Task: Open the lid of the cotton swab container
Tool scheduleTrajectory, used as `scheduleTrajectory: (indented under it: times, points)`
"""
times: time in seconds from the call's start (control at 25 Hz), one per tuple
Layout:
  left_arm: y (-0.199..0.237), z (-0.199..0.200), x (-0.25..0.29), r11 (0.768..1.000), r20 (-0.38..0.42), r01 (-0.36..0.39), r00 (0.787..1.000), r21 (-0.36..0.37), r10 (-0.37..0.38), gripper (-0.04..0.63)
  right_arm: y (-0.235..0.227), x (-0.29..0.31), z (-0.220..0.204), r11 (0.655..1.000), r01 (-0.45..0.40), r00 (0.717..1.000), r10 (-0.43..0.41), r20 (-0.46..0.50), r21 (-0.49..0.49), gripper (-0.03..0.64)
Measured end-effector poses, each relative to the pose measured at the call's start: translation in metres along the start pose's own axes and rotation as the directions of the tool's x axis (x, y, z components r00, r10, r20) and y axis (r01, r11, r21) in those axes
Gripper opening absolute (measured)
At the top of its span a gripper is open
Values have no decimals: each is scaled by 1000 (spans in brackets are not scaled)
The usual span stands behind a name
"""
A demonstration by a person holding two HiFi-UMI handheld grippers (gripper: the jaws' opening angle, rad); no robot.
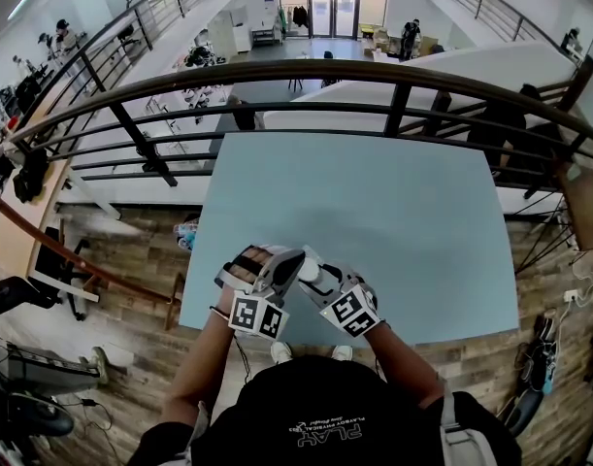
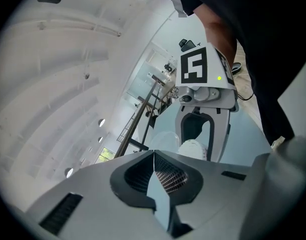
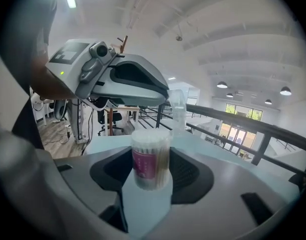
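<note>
Finding: clear lid [image 3: 178,109] stood raised at 1 o'clock from the upright cotton swab container [image 3: 150,159].
The right gripper [image 3: 151,156] clamped the container, long axis vertical; the left gripper [image 2: 154,156], jaws closed, apparently pinched the lid's upper rim.

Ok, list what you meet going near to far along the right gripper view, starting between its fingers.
cotton swab container → clear lid → railing → glass doors
</note>
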State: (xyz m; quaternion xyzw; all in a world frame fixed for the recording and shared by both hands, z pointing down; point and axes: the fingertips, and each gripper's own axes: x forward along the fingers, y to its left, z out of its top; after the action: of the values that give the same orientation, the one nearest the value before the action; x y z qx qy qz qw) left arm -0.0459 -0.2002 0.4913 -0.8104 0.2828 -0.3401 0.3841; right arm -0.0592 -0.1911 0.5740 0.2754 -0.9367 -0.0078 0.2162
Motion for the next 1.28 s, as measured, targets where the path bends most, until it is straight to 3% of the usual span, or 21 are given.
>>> scheduleTrajectory:
  times: [0.48,0.56,0.64,0.88,0.96,1.04,1.12,1.28]
  points:
    - [-2,3,11,1000,-3,-3,1000,-19,3,17,14,-4,-6,999,-36,999,36,-7,-18,232]
    - [-2,-1,12,999,-1,-6,1000,-51,6,17,11,-4,-4,999,-38,999,37,5,28,232]
    - [1,-8,13,990,11,-5,1000,-144,7,18,5,-4,-3,997,-30,999,29,19,76,232]
    - [10,-32,8,908,31,-20,999,-418,36,17,-22,-7,-6,990,37,998,-45,53,138,233]
    - [15,-42,5,846,44,-36,997,-532,70,18,-29,-8,-2,981,38,995,-55,86,188,233]
    - [21,-51,1,762,48,-60,992,-644,119,17,-37,-10,1,973,45,992,-71,106,225,233]
    - [20,-57,-1,714,25,-94,988,-694,154,17,-44,-13,5,970,65,988,-95,120,233,233]
    - [12,-59,-2,678,-13,-136,983,-722,184,17,-58,-25,12,964,137,973,-174,154,226,235]
